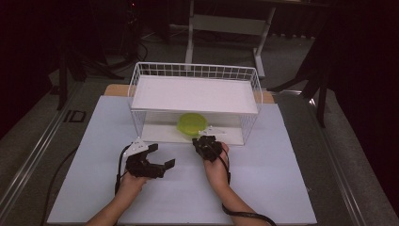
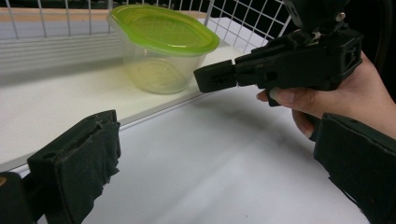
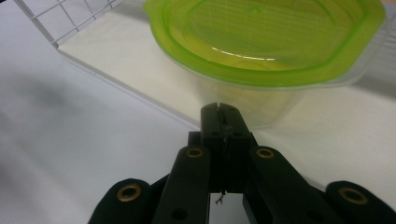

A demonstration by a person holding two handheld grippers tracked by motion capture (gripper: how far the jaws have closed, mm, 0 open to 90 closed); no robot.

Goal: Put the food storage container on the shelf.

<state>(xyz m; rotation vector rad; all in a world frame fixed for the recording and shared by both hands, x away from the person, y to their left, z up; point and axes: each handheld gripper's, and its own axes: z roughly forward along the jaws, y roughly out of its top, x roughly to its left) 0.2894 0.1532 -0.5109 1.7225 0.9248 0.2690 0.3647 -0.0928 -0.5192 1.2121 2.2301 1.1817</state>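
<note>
The wire rack (image 1: 141,89) stood just ahead of both grippers, its lidded green container (image 1: 192,124) on the lower shelf. The right gripper (image 1: 205,141), jaws pressed together (holding nothing), pointed at the tub and risked shoving it deeper. The left gripper (image 1: 162,155) gaped wide behind.

A white sheet (image 1: 282,165) covers the table across the lower half of the frame, with a strip of wooden tabletop (image 1: 115,89) showing at its far edge. Grey floor (image 1: 28,122) surrounds it, marked "ID" (image 1: 75,116) at left. A white desk frame (image 1: 226,23) stands at top centre, and dark stand legs (image 1: 70,61) at upper left.
</note>
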